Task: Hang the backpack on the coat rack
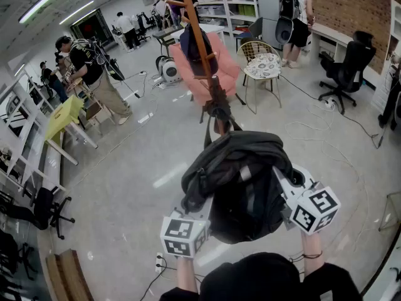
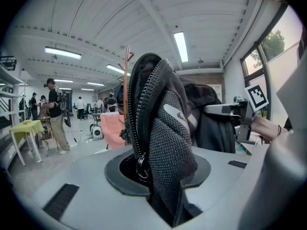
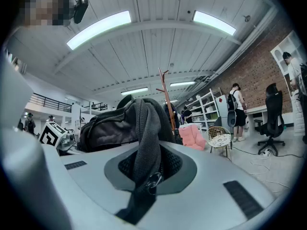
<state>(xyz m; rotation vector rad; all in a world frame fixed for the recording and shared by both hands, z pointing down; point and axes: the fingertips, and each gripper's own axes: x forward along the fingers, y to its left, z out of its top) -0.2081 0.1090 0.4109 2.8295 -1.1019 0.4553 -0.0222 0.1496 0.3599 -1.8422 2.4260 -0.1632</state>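
Observation:
A dark grey backpack (image 1: 241, 184) hangs in the air between both grippers, low in the head view. The left gripper (image 1: 195, 199) is shut on a zippered fold of its fabric (image 2: 163, 143), which rises between the jaws. The right gripper (image 1: 283, 182) is shut on a grey strap of the backpack (image 3: 144, 138), with a metal ring at the jaws. Just beyond the backpack stands the wooden coat rack (image 1: 200, 42), its pole leaning up the picture. The rack also shows behind the fabric as a thin pole (image 2: 127, 80) and past the bag (image 3: 167, 92). Dark items hang on the coat rack.
A pink armchair (image 1: 222, 74) stands behind the rack, and a round wire chair (image 1: 262, 64) to its right. A black office chair (image 1: 344, 68) and cables on the floor (image 1: 313, 130) are at the right. Several people stand about, a yellow table (image 1: 62, 118) at the left.

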